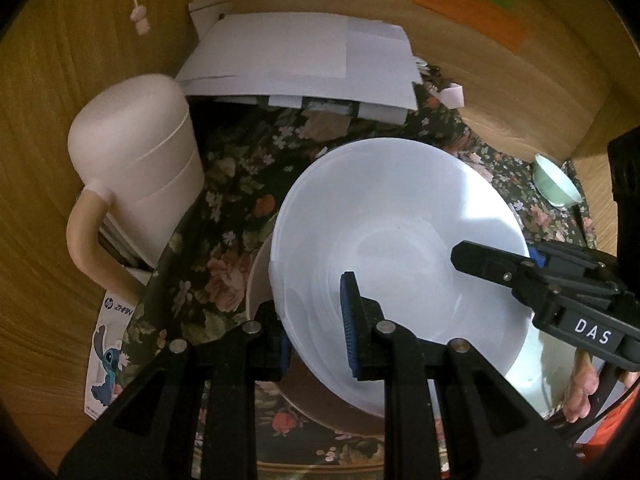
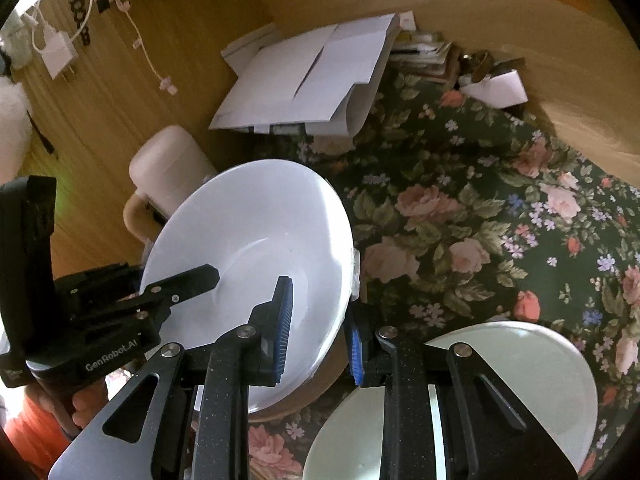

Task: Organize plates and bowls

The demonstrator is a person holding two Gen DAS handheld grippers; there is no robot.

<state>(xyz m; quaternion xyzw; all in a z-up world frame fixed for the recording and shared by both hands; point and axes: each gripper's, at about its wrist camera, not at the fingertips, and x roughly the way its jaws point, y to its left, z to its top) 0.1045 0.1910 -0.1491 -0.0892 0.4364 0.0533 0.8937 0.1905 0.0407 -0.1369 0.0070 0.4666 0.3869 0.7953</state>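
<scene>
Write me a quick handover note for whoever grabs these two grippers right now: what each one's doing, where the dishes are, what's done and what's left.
Left gripper: shut on the near-left rim of the white bowl.
Right gripper: shut on the opposite rim of the same bowl, so both carry it, tilted.
Directly under the bowl is a beige dish on the floral cloth.
A pale green plate lies to the right; a small green bowl sits at the far right edge.
Done: white bowl gripped.
Left: probably set it into the beige dish, release, then sort the green pieces.
</scene>
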